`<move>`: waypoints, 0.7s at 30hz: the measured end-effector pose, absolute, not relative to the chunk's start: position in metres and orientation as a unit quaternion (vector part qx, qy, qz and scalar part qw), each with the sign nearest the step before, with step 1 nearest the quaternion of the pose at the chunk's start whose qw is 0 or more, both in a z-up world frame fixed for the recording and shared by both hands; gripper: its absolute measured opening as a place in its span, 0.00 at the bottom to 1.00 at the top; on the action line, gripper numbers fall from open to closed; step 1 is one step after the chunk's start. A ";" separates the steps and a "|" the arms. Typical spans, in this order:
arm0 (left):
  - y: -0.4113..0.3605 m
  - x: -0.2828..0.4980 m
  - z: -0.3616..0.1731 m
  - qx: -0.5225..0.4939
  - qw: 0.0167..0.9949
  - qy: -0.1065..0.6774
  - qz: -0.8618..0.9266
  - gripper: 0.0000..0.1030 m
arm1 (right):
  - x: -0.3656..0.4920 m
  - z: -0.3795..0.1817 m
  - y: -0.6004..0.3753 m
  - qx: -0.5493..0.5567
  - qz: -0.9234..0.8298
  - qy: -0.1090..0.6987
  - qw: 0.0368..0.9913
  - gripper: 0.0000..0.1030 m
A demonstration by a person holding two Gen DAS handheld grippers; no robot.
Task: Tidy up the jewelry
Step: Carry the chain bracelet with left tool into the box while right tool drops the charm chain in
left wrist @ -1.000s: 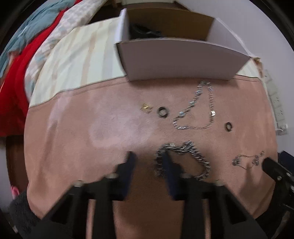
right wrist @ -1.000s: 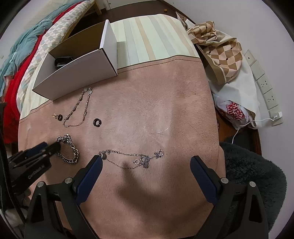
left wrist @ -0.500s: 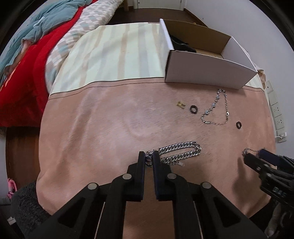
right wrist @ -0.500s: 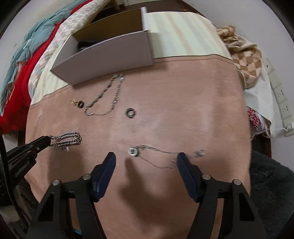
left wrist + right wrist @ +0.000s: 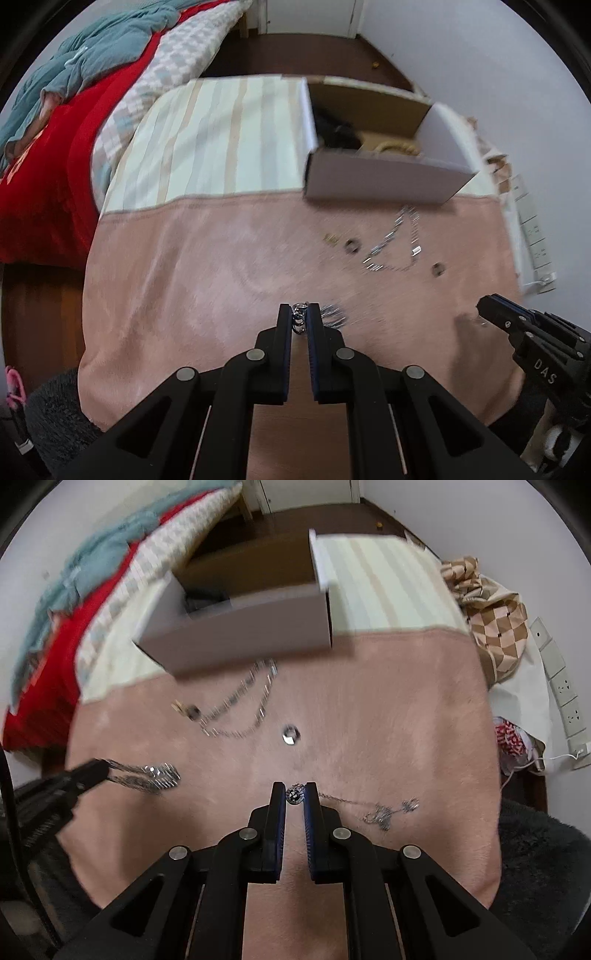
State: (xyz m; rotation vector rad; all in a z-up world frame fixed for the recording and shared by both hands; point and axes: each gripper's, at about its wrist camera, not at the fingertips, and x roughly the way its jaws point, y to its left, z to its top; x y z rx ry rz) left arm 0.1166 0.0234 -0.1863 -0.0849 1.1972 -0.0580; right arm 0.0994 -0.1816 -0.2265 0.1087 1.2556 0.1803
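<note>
My left gripper (image 5: 299,318) is shut on one end of a thick silver chain bracelet (image 5: 331,315); the chain trails right over the pink cloth, and shows hanging from that gripper in the right wrist view (image 5: 147,773). My right gripper (image 5: 294,794) is shut on the round pendant of a thin silver necklace (image 5: 380,810), whose chain trails right on the cloth. An open white cardboard box (image 5: 380,177) sits at the back, with dark items inside. A thin link chain (image 5: 240,705), two dark rings (image 5: 291,734) and a small gold piece (image 5: 331,239) lie in front of the box.
The pink cloth (image 5: 207,266) covers the table, with striped cream cloth (image 5: 214,140) behind it. A red and teal bed (image 5: 55,122) lies left. A checked bag (image 5: 491,627) and wall sockets (image 5: 561,690) are at right. Dark fluffy rug (image 5: 535,856) lies below the table's edge.
My right gripper has closed onto the thin necklace's pendant. My left gripper, shut on the bracelet's end, has lifted and pulled back, and the chain has bunched up shorter behind it.
</note>
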 end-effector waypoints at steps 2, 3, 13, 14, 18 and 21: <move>0.020 0.119 -0.170 -0.048 0.830 0.554 -0.037 0.05 | 0.102 -0.209 -0.184 0.061 0.093 0.577 0.809 0.10; 0.019 0.121 -0.162 -0.051 0.833 0.549 -0.042 0.05 | 0.103 -0.198 -0.185 0.067 0.099 0.571 0.812 0.10; 0.016 0.176 -0.072 -0.085 0.867 0.482 -0.092 0.05 | 0.156 -0.098 -0.187 0.113 0.158 0.509 0.838 0.10; 0.016 0.185 -0.064 -0.086 0.870 0.476 -0.096 0.05 | 0.164 -0.091 -0.187 0.113 0.162 0.504 0.841 0.10; 0.010 0.221 -0.053 -0.080 0.874 0.468 -0.103 0.05 | 0.202 -0.070 -0.179 0.099 0.170 0.487 0.851 0.10; 0.006 0.243 -0.064 -0.073 0.870 0.476 -0.104 0.05 | 0.237 -0.076 -0.174 0.089 0.169 0.496 0.847 0.10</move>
